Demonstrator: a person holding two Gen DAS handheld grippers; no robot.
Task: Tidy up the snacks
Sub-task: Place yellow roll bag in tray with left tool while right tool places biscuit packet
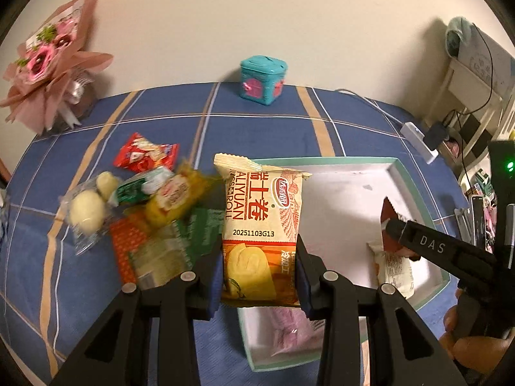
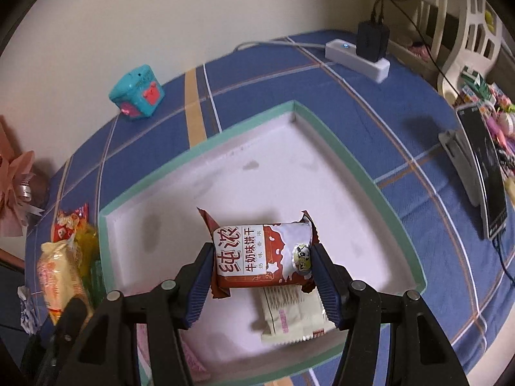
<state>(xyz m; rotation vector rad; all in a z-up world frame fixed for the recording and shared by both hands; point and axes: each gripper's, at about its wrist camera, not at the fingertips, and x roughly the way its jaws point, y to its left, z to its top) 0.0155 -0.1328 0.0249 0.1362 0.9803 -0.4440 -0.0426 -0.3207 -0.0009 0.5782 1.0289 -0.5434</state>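
Your left gripper (image 1: pixel 259 276) pinches the cream egg-roll packet (image 1: pixel 260 225) and your right gripper (image 2: pixel 262 276) the brown milk-biscuit packet (image 2: pixel 262 257), both over the mint-rimmed white box (image 2: pixel 354 160); roughly two packets lie inside, while a loose snack pile (image 1: pixel 145 218) waits left of the left jaws.

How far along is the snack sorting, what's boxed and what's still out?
Done: a cream packet and a pink packet lie in the box. In hand: left tongs grip an egg-roll packet; right tongs hold a brown milk-biscuit packet over the box. Left: the loose pile on the blue cloth.
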